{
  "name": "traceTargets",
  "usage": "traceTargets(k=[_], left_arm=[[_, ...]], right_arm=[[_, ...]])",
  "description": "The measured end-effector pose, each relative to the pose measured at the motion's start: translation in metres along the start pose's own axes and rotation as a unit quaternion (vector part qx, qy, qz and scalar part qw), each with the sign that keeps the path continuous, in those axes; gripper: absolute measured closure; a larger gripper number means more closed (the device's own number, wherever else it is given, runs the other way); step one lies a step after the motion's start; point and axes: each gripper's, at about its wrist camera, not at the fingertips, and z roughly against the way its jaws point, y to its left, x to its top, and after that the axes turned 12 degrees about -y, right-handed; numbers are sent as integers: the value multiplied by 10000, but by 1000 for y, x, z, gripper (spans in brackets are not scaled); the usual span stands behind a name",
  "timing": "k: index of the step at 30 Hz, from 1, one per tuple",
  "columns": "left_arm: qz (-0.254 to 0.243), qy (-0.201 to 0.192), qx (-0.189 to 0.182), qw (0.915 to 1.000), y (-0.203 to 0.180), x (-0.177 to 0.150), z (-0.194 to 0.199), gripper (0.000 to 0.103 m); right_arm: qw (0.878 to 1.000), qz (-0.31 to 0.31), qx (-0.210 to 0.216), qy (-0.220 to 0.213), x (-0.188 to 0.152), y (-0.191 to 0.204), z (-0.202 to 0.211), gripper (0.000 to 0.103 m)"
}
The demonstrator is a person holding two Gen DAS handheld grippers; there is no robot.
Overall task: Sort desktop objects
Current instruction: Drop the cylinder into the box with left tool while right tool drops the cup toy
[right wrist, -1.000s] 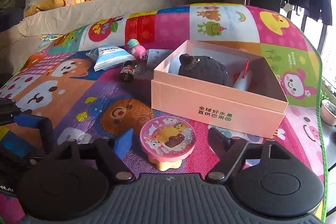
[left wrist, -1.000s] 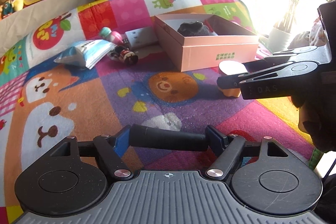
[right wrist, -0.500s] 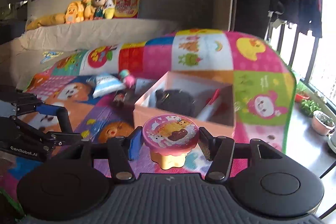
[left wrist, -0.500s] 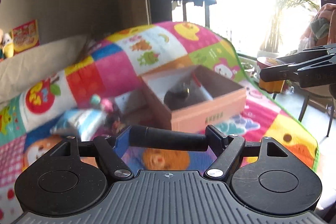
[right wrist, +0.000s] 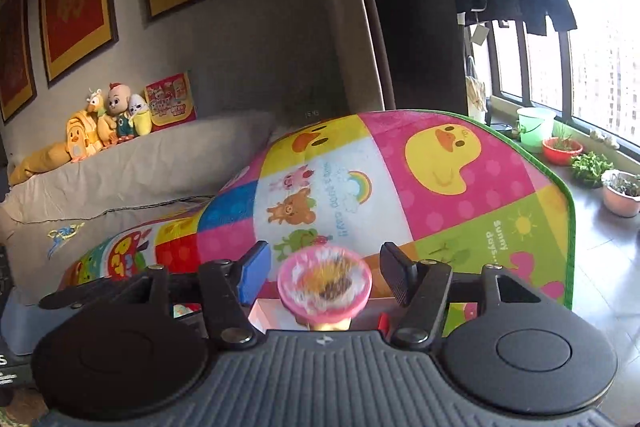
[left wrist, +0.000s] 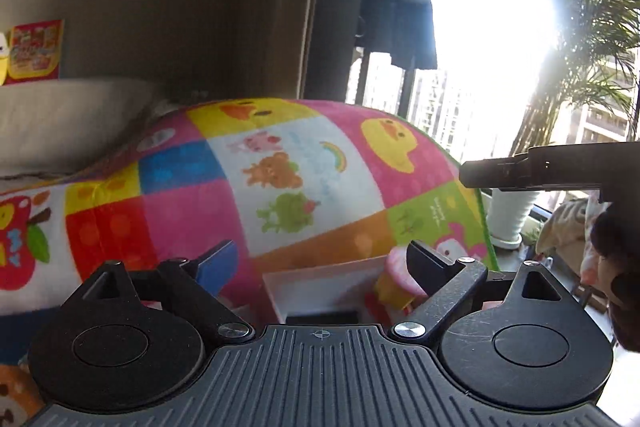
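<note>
My right gripper (right wrist: 323,269) is opening, the blurred pink-lidded toy (right wrist: 325,281) loose between its pads; my left gripper (left wrist: 320,259) is opening, empty.

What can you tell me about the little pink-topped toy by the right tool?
The toy is round, with a pink-rimmed cartoon top and a yellow base, seemingly plastic. It shows blurred and upright between the opening jaws of the right tool, whose pads stand clear of it. It sits just over the open pink box.
</note>
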Motion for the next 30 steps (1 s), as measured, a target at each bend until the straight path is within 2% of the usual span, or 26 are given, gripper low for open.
traceTargets(k=[2,4,6,9,12,15,19,24,26,27,28,30], left_arm=[[54,171,-9,9998,13,-17,17,8],[252,418,-282,9984,20,-36,29,8],[448,673,-608,9949,20,-55,37,7],[587,970,-830,9901,12,-79,44,7],[554,1141,-761,9890,9,-95,50,6],[390,1128,-435,9919,16,-100,63,6],[267,994,156,9946,34,-100,82,3],[173,853,869,9924,56,-98,102,3],[-47,733,1250,9894,63,-99,111,2],[-101,706,1407,9875,68,-100,115,2],[-99,697,1522,9858,73,-101,117,2],[84,690,1713,9828,87,-105,119,2]], right_arm=[[9999,89,-112,93,-12,-5,-7,33],[9988,27,-335,350,-28,-16,-17,31],[9955,-185,-609,706,-47,-30,-29,27],[9848,-616,-855,1378,-77,-48,-45,25],[9728,-1001,-860,1905,-103,-56,-54,25],[9694,-1090,-709,2082,-114,-50,-58,25],[9741,-649,-834,1997,-116,-27,-67,20],[9786,-158,-454,1999,-115,4,-81,21],[9829,188,-635,1719,-105,17,-78,21],[9859,410,-846,1383,-95,26,-73,21],[9885,595,-870,1082,-86,36,-68,20],[9922,827,-519,779,-68,61,-62,17]])
